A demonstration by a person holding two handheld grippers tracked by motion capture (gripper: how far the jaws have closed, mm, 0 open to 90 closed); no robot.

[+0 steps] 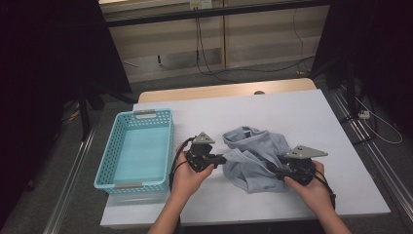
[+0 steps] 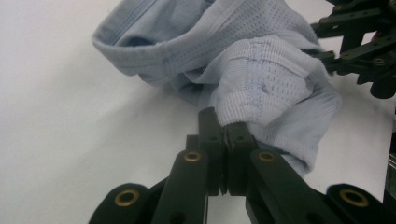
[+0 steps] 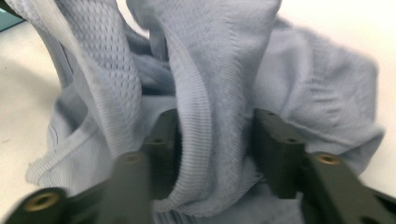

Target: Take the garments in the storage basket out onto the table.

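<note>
pale blue knit garment (image 1: 253, 158), ribbed hems, mesh panels, crumpled on white desk (image 1: 302, 117) between both grippers. left gripper (image 2: 227, 135) pinched tight on ribbed hem. right gripper (image 3: 215, 140) jaws parted, thick fold between them, pads not pressing. turquoise perforated plastic basket (image 1: 114, 141) beyond left gripper.

Nothing readable from where I'm sitting, honestly. No brand, label, number or sign comes through in any of my three feeds. The pale blue garment (image 1: 255, 156) has no tag or print I can make out, just mesh and ribbed hems. The turquoise basket (image 1: 137, 146) on the left has small grey plates on its near and far rims, but they look blank to me. The white table (image 1: 272, 109) carries no markings either.
</note>
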